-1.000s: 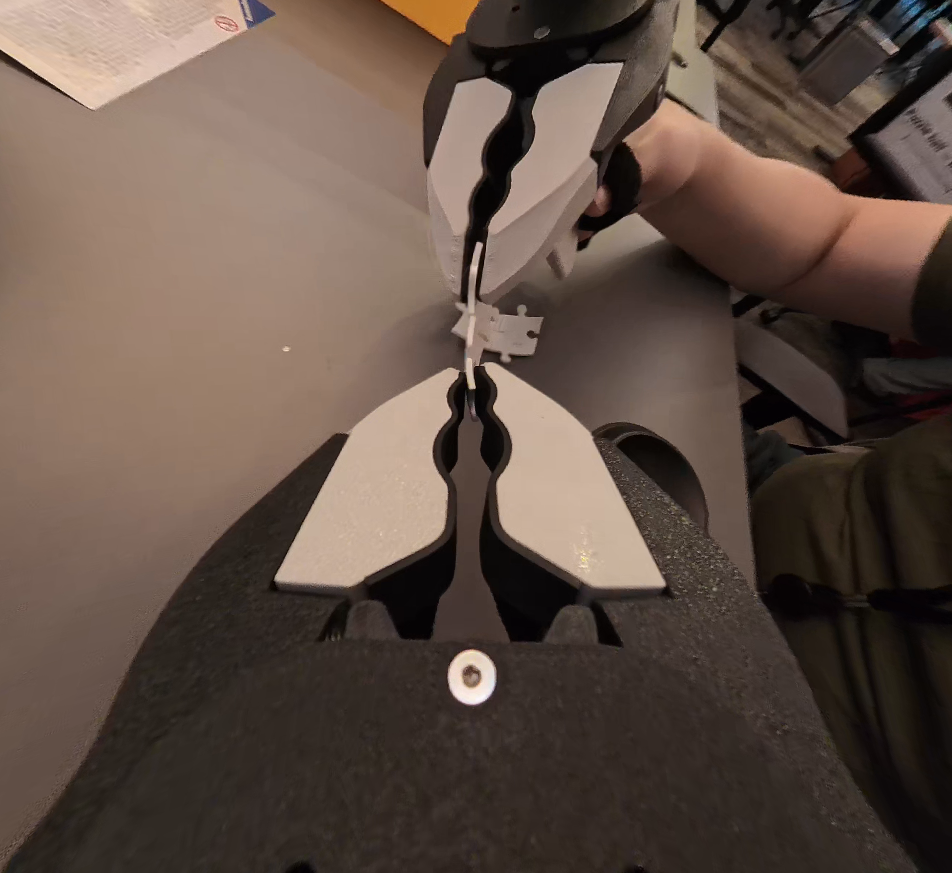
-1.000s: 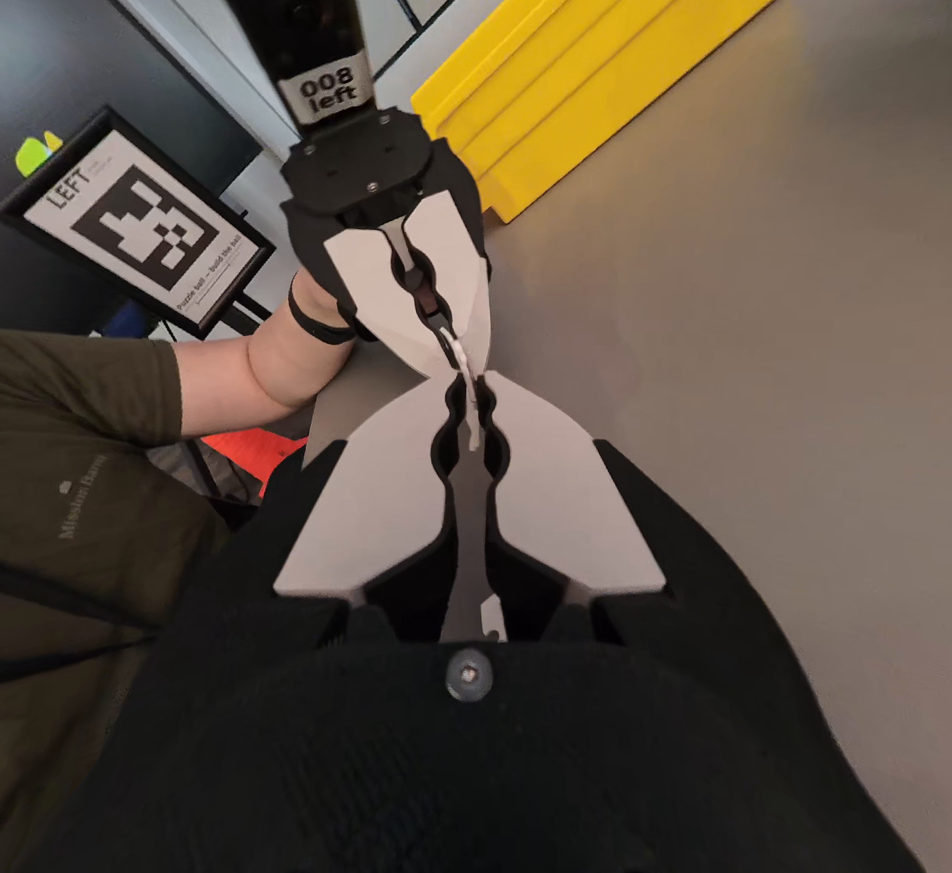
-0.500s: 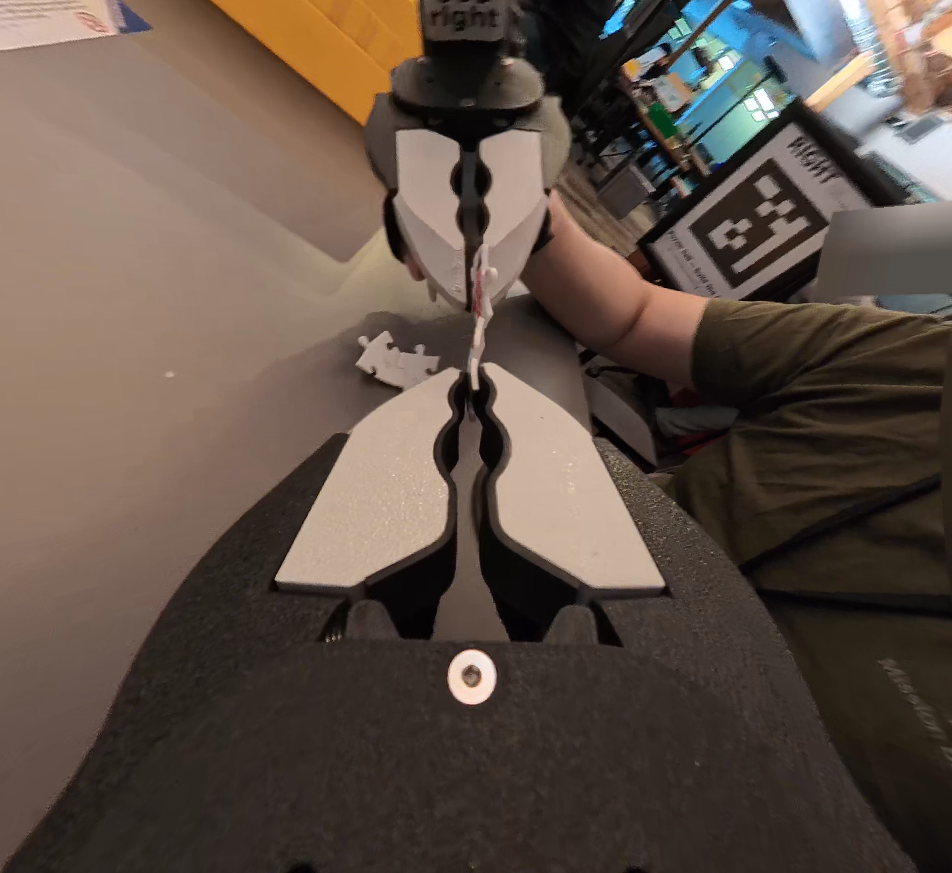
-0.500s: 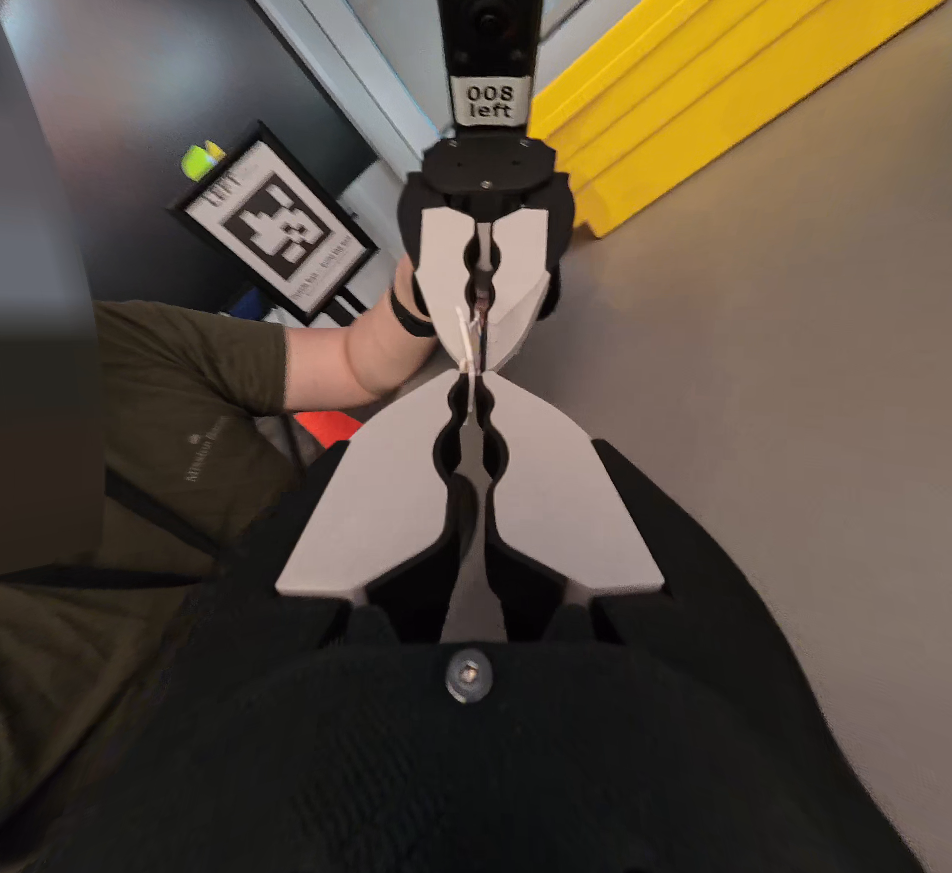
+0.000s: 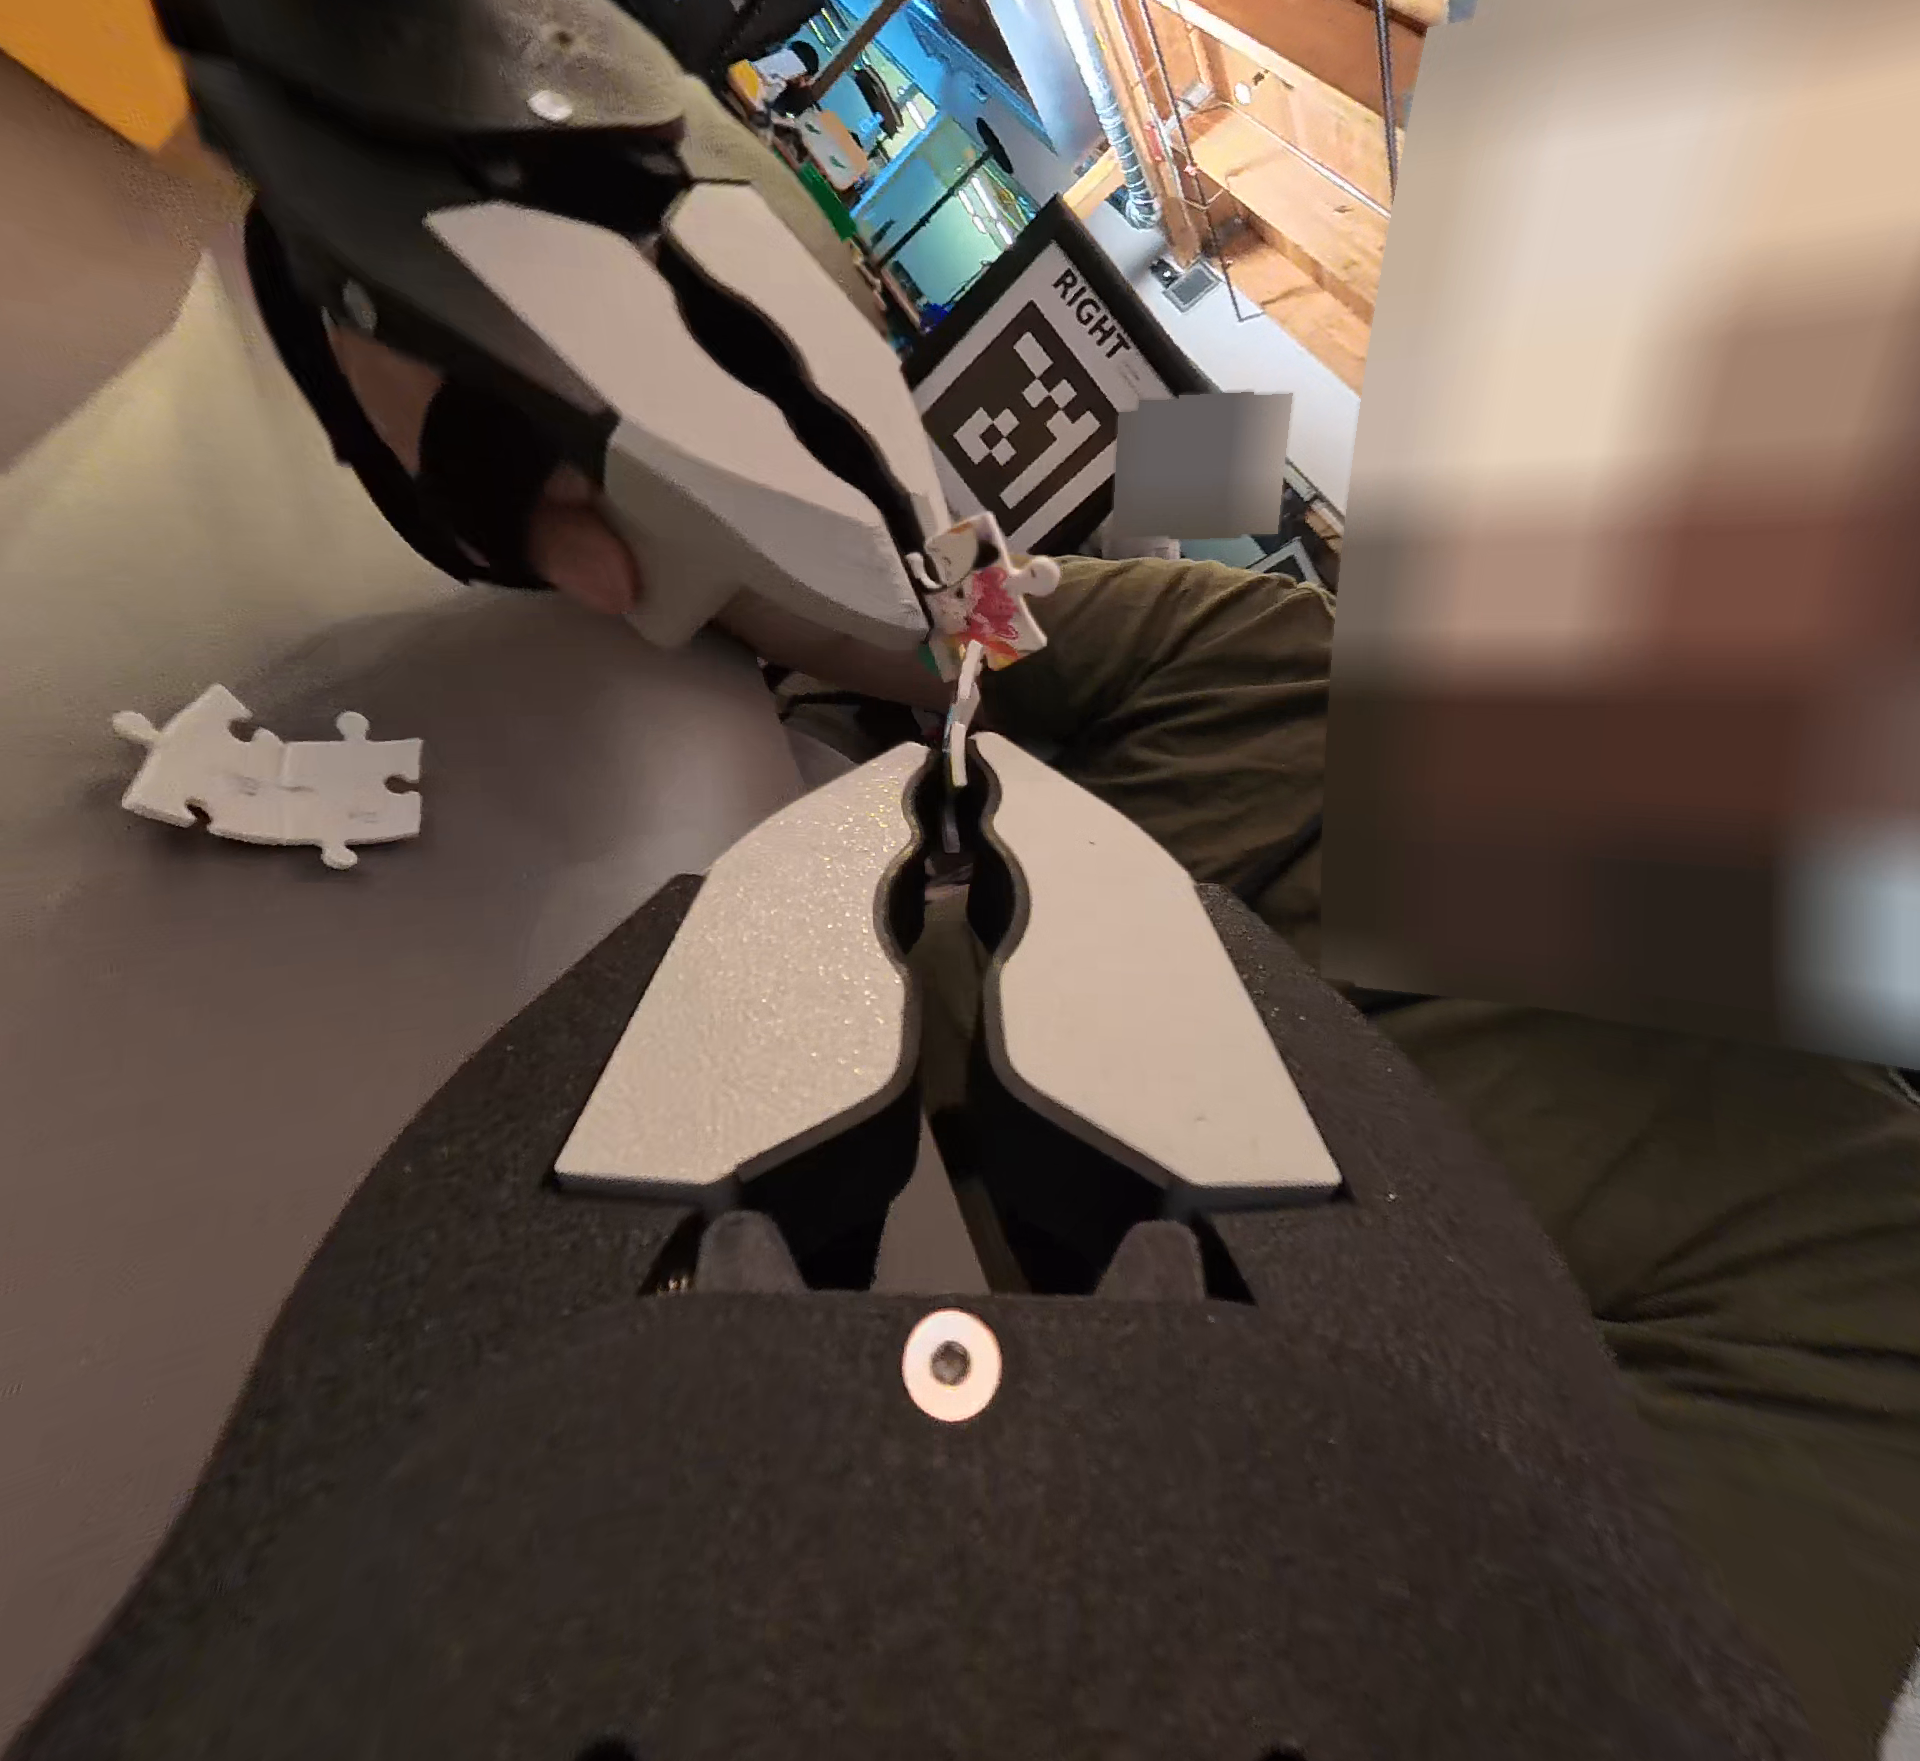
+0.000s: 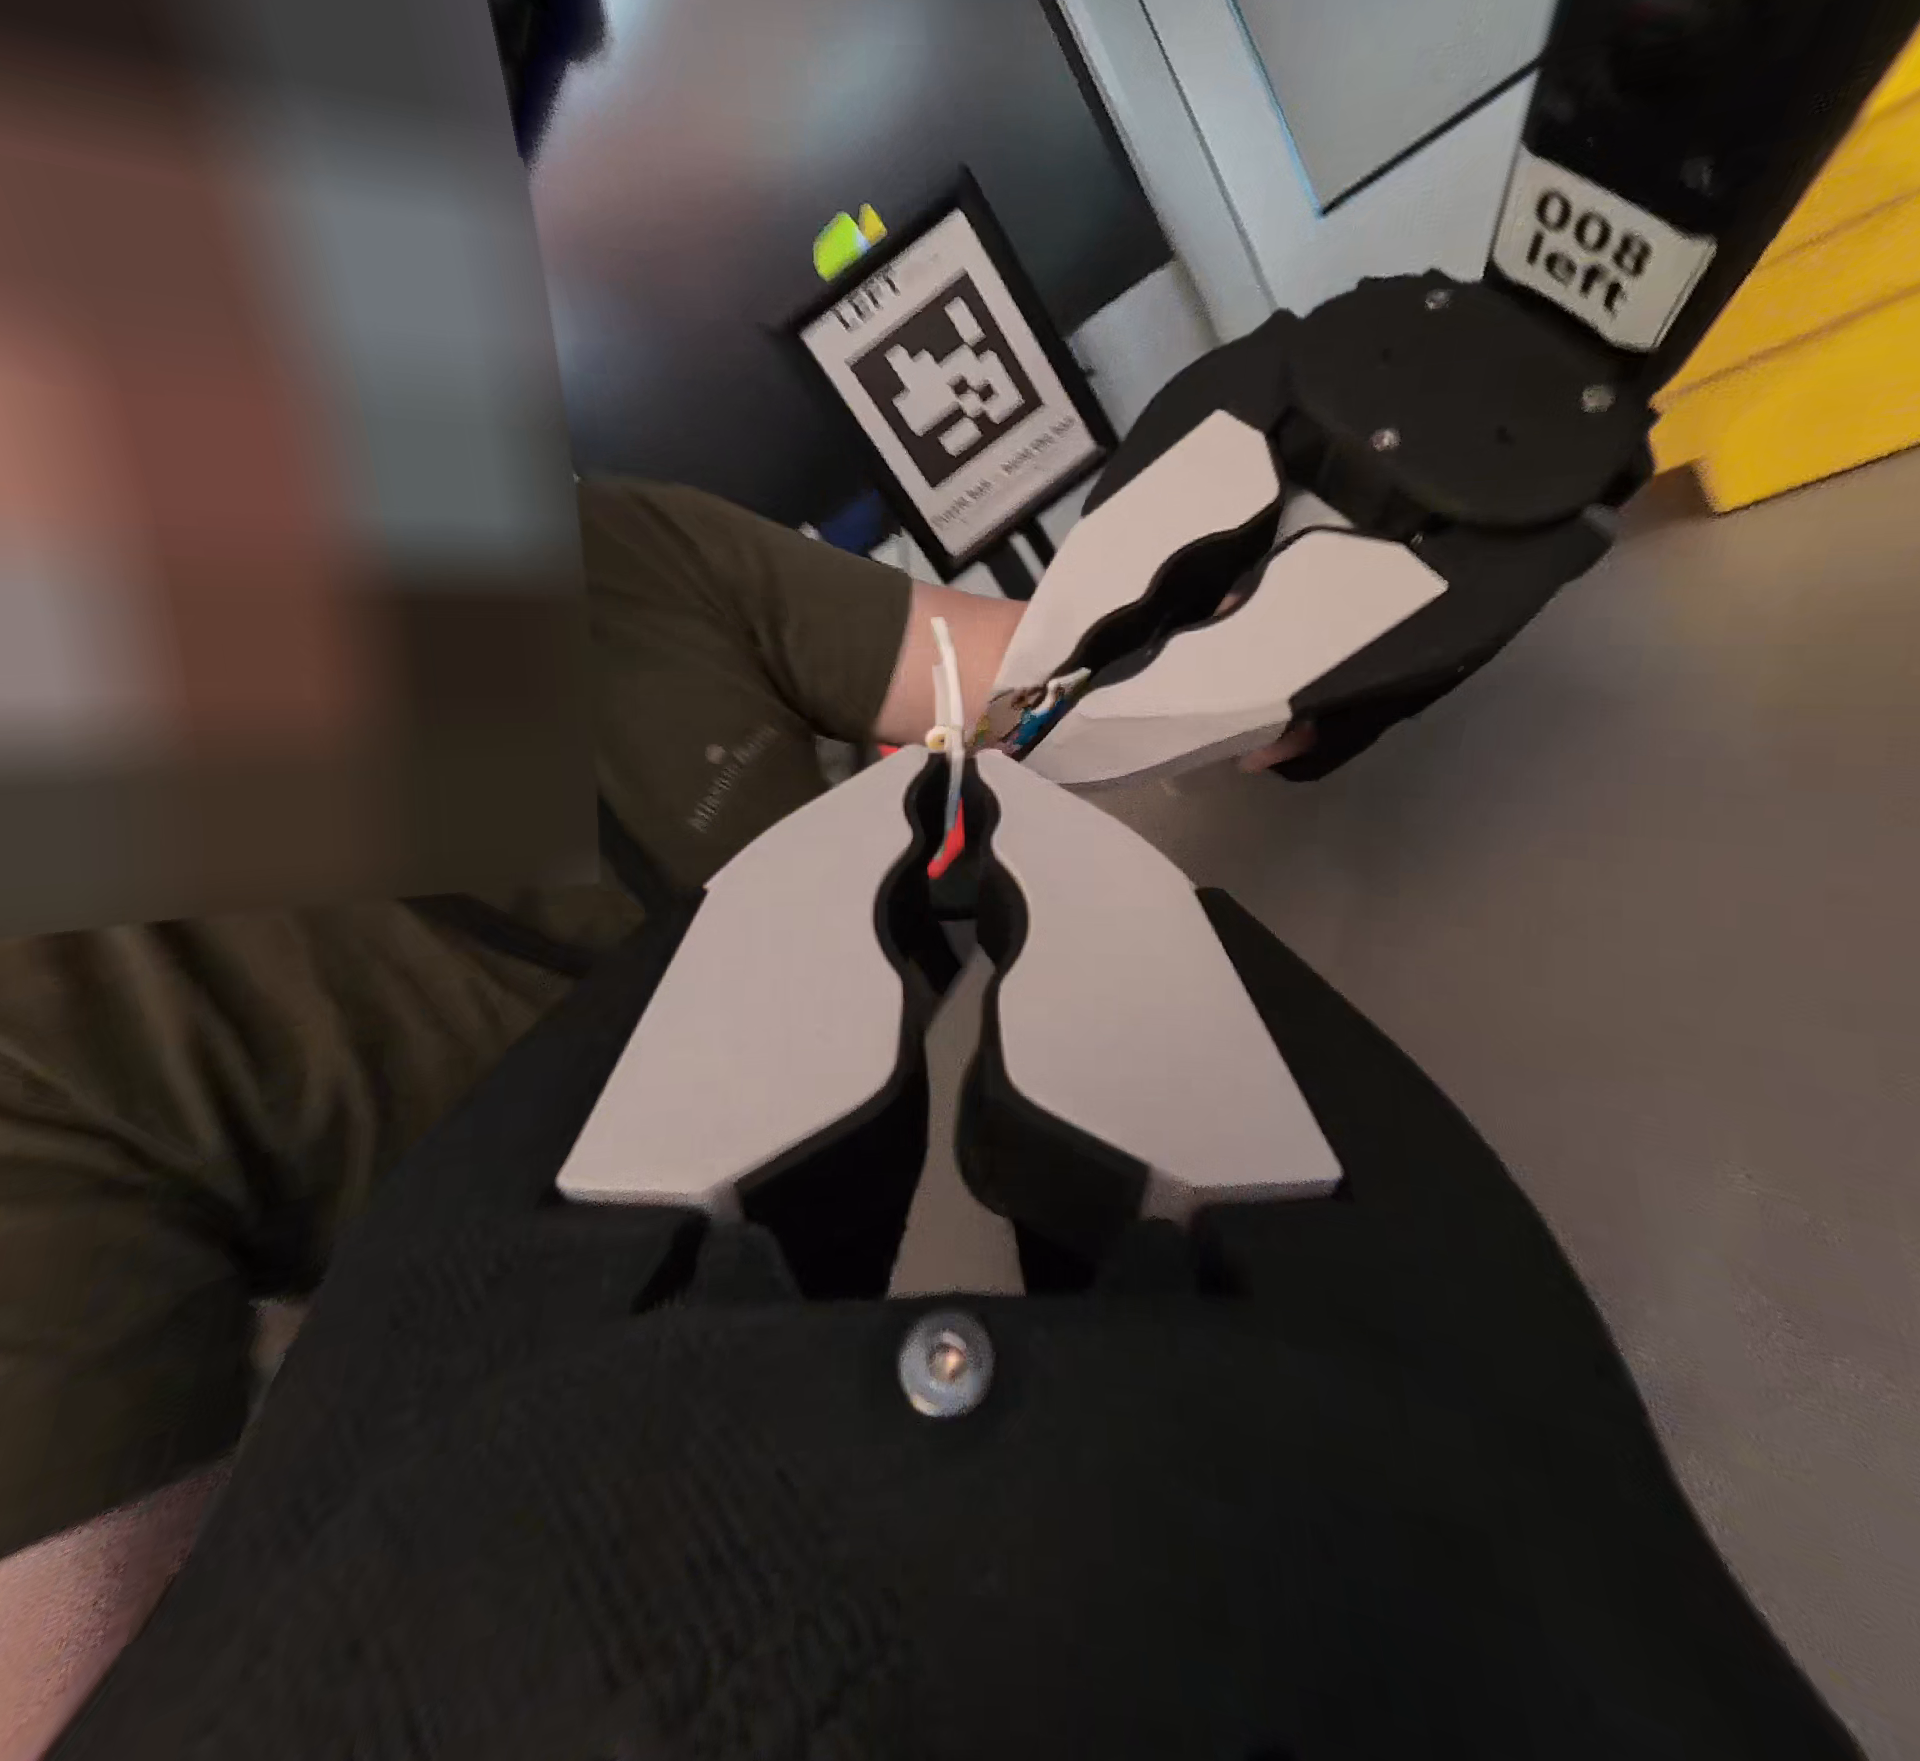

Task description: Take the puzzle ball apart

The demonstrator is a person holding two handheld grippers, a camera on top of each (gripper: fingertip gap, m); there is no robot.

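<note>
The left gripper (image 5: 954, 761) has its fingers closed tight on the edge of a puzzle piece (image 5: 964, 709). The right gripper (image 6: 954, 761) pinches a joined piece (image 5: 987, 605) printed in colours, both lifted above the grey bench (image 5: 312, 1036). Two linked white pieces (image 5: 275, 781) lie flat on the bench, well apart to the left.
</note>
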